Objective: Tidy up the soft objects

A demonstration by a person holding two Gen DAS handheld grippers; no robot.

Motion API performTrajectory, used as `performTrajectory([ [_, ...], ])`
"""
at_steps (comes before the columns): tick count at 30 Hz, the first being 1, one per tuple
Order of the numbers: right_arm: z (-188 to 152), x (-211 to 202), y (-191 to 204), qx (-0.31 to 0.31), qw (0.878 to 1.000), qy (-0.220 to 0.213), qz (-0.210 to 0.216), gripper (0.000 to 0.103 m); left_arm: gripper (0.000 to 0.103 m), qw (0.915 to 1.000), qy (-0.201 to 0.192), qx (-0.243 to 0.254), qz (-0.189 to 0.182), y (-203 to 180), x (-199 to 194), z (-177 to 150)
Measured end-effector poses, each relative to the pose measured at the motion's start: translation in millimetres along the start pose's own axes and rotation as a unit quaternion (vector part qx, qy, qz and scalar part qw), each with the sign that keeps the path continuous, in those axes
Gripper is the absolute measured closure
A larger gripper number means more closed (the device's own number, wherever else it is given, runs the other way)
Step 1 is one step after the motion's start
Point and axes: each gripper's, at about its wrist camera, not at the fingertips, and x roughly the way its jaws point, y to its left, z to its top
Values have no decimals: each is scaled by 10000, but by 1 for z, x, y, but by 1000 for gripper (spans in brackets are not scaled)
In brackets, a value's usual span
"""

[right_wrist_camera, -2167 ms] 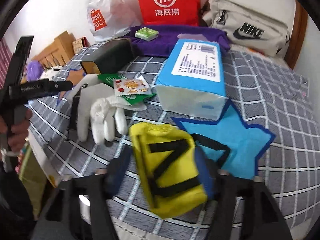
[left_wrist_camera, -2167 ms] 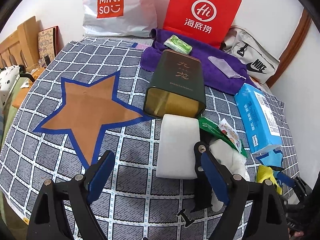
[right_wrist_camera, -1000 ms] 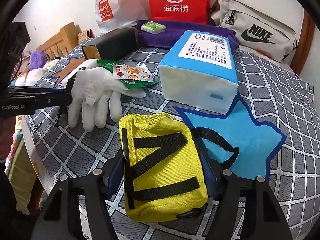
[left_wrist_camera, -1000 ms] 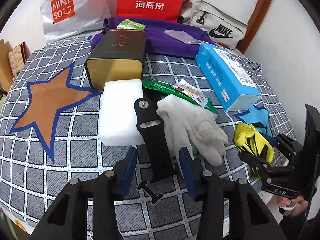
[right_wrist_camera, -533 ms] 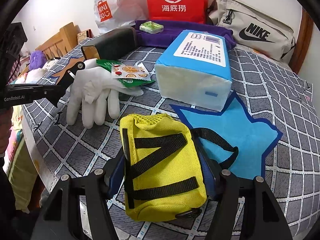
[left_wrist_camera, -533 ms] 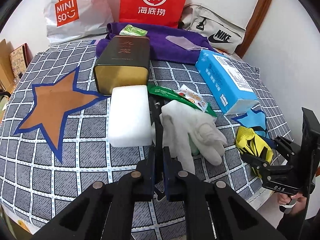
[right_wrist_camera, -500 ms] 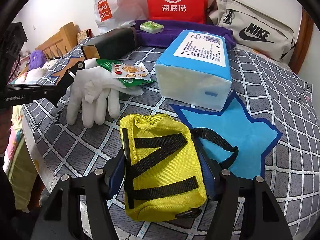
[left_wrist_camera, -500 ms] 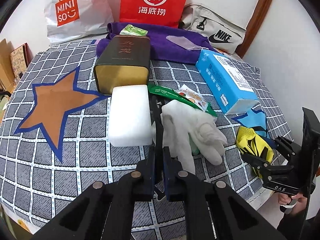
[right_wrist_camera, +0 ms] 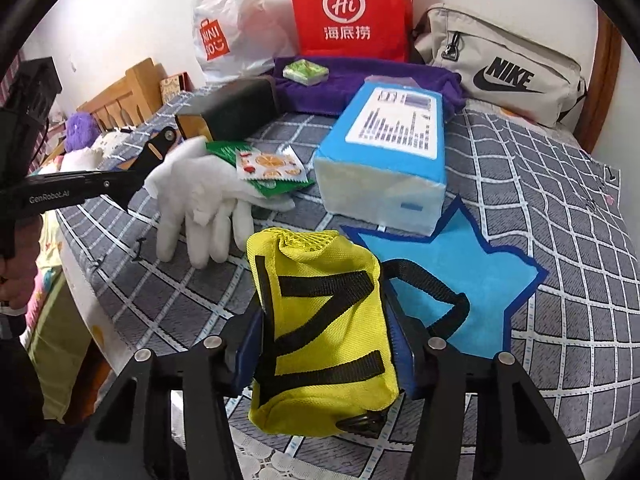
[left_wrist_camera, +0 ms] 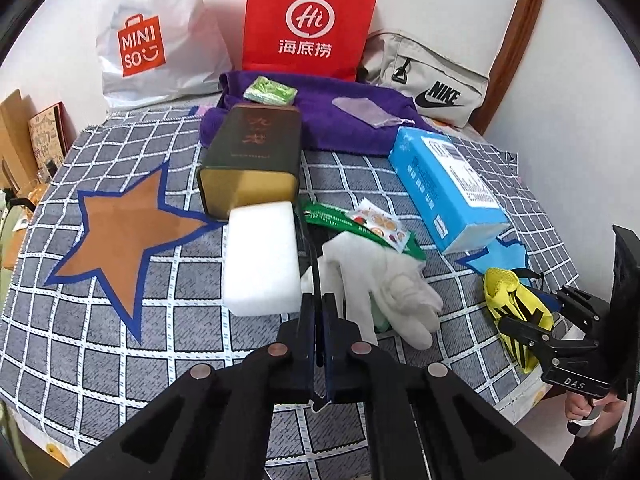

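Observation:
My left gripper (left_wrist_camera: 319,308) is shut on a flat black strap (left_wrist_camera: 317,276), held edge-on and raised off the bed between a white foam block (left_wrist_camera: 262,258) and a white glove (left_wrist_camera: 384,288). In the right wrist view the strap (right_wrist_camera: 158,150) sticks up from that gripper at the left. My right gripper (right_wrist_camera: 325,320) holds a yellow pouch (right_wrist_camera: 320,280) with black webbing. Its jaws are closing, and the blue pads press the pouch's sides. The pouch's black loop trails onto a blue star patch (right_wrist_camera: 460,272).
A dark tin (left_wrist_camera: 252,152) lies behind the foam, with snack sachets (left_wrist_camera: 360,224) and a blue tissue pack (left_wrist_camera: 444,188) to its right. An orange star patch (left_wrist_camera: 120,228) lies at the left. A purple towel (left_wrist_camera: 332,116), shopping bags and a Nike bag (left_wrist_camera: 432,88) line the wall. The bed edge is close below.
The left jaws went from open around the strap to shut on it, and the strap now stands lifted on edge. The right jaws narrowed on the yellow pouch, which rose a little.

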Motion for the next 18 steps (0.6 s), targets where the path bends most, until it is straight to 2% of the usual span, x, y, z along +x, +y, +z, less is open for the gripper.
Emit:
performTrajectory([
  [11,33,-25,-3,98,9993,-302,194,52,99,9996,-233,-131,-18,5,-13,22],
  [18,67,-27,-19,263,9988,-409,67,53,99,9990,-374,-246,84,10,-17,49],
])
